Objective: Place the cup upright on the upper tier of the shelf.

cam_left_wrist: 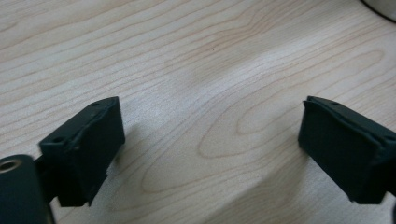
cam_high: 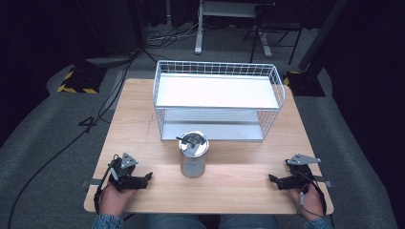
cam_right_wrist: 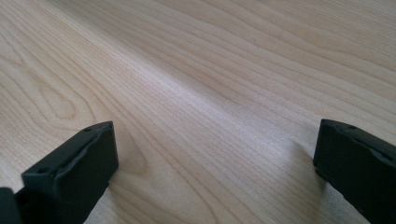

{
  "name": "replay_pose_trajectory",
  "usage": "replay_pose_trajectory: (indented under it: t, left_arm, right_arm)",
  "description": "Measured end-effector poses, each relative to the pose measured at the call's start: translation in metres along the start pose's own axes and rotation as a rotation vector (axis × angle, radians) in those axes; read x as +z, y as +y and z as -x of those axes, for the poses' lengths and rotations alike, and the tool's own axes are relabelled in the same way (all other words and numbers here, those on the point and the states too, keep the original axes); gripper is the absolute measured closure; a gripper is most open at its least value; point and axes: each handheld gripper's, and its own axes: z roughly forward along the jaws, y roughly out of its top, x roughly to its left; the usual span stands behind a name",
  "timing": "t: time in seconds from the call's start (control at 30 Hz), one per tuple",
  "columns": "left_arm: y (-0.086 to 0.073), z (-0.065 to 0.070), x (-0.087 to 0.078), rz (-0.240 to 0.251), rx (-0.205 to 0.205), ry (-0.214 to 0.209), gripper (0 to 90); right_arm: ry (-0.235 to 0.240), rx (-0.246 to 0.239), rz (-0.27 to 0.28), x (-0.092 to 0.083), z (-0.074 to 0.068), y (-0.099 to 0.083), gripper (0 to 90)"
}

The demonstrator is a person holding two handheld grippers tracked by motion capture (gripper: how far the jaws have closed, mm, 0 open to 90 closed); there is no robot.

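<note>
A shiny metal can (cam_high: pixel 193 153) with a dark utensil sticking out of its top stands upright in the middle of the wooden table (cam_high: pixel 143 119). My left gripper (cam_high: pixel 147 178) rests near the front left edge, held by a hand, its jaws pointing right toward the can. In the left gripper view, my left gripper (cam_left_wrist: pixel 210 140) is open over bare wood. Opposite it, near the front right edge, my right gripper (cam_high: pixel 272 179) points left. In the right gripper view, my right gripper (cam_right_wrist: pixel 215 163) is also open with nothing between the jaws.
A white wire basket rack (cam_high: pixel 217 100) with two shelves stands at the back of the table, just behind the can. Cables (cam_high: pixel 57 152) run across the grey floor at left. Metal stands (cam_high: pixel 200 28) rise behind the table.
</note>
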Motion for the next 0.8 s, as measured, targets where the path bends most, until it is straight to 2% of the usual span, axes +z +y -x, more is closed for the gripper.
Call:
replay_pose_trajectory:
  t: [0.13, 0.37, 0.47, 0.53, 0.6, 0.63, 0.73, 0.77, 0.8]
  left_arm:
    - [0.000, 0.000, 0.001, -0.017, -0.011, 0.010, 0.0]
    - [0.003, 0.002, -0.005, -0.016, -0.008, -0.008, 0.0]
    - [0.008, 0.005, -0.016, 0.030, 0.004, -0.007, 0.0]
    - [0.009, 0.006, -0.019, 0.039, 0.006, -0.009, 0.0]
    - [0.012, 0.007, -0.027, 0.078, 0.007, -0.017, 0.0]
    - [0.012, 0.007, -0.027, 0.078, 0.007, -0.017, 0.0]
    - [0.016, 0.009, -0.036, 0.140, -0.004, -0.042, 0.0]
    - [0.016, 0.009, -0.036, 0.140, -0.004, -0.042, 0.0]
    - [0.018, 0.010, -0.039, 0.171, -0.012, -0.059, 0.0]
  right_arm:
    - [-0.003, 0.002, 0.001, 0.000, 0.000, 0.000, 0.0]
    - [-0.005, 0.004, 0.001, 0.000, 0.000, 0.000, 0.0]
    - [-0.009, 0.006, 0.001, 0.000, -0.001, 0.000, 0.0]
    - [-0.009, 0.006, 0.001, 0.001, -0.001, 0.000, 0.1]
    - [-0.009, 0.006, 0.001, 0.001, -0.001, 0.000, 0.1]
    - [-0.009, 0.006, 0.001, 0.001, -0.001, 0.000, 0.1]
    - [-0.009, 0.006, 0.001, 0.001, -0.001, 0.000, 0.1]
    - [-0.009, 0.006, 0.001, 0.001, -0.001, 0.000, 0.1]
    - [-0.011, 0.008, 0.001, 0.001, -0.001, 0.000, 0.1]
